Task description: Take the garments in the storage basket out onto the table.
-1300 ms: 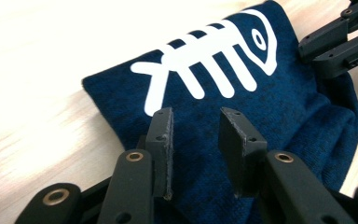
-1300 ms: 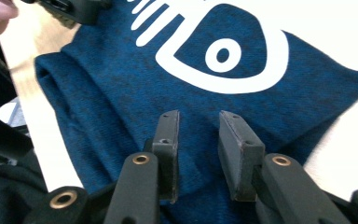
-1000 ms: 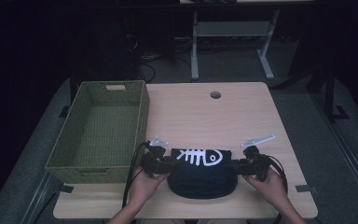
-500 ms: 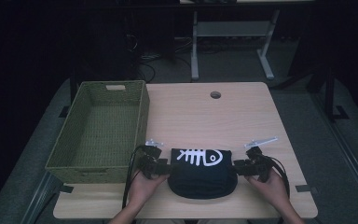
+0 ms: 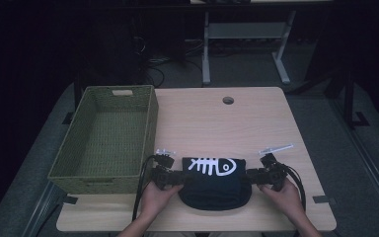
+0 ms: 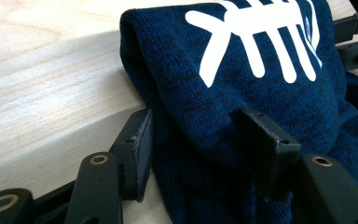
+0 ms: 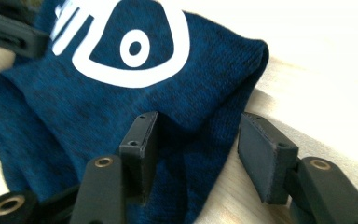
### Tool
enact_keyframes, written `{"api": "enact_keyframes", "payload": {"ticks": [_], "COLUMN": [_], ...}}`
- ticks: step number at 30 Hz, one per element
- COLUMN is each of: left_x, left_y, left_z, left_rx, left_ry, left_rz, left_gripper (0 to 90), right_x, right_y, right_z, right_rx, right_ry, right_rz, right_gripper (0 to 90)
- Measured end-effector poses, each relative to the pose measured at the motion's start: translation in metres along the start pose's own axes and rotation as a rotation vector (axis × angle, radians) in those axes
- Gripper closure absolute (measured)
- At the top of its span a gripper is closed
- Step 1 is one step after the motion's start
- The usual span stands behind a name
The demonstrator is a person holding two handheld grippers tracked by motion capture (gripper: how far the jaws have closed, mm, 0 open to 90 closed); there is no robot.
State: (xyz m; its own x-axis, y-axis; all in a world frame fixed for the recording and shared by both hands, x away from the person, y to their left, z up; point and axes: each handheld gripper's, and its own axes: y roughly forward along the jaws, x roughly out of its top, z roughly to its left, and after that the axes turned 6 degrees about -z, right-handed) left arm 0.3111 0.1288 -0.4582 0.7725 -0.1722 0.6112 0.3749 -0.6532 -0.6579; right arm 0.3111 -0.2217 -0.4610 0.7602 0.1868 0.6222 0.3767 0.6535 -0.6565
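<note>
Both grippers, left gripper [image 5: 177,177] and right gripper [image 5: 252,174], have just been opening, jaws loosely straddling the folded navy knit garment [image 5: 214,181], lower centre, unmoved since earlier.

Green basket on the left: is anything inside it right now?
The green basket looks empty: its woven floor and far walls show bare in the high view. The strip of floor right behind its near wall is covered by that wall.

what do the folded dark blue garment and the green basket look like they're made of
Folded dark blue garment with white fishbone print: knit fabric, probably cotton blend; fine heathered ribbing shows, matte. Rectangular olive green woven basket: woven fibre or wicker-like strands, judging by its textured walls.
</note>
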Motion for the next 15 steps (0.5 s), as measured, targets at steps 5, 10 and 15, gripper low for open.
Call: {"api": "enact_keyframes", "payload": {"ticks": [5,10,15], "left_x": [0.002,0.006,0.008], "left_y": [0.004,0.003,0.001], "left_z": [-0.004,-0.007,-0.005], "left_rx": [-0.009,-0.007,-0.005], "left_ry": [0.005,0.010,-0.001], "left_rz": [0.004,0.013,0.013], "left_gripper": [49.1,41.3,39.0], "right_x": [0.001,0.001,0.003], "right_y": [-0.001,0.002,0.004], "right_z": [0.000,0.002,0.009], "right_rx": [0.005,-0.053,-0.111], "right_ry": [0.015,-0.003,-0.043], "right_rz": [-0.005,0.023,0.045], "right_gripper": [42.9,46.4,50.4]}}
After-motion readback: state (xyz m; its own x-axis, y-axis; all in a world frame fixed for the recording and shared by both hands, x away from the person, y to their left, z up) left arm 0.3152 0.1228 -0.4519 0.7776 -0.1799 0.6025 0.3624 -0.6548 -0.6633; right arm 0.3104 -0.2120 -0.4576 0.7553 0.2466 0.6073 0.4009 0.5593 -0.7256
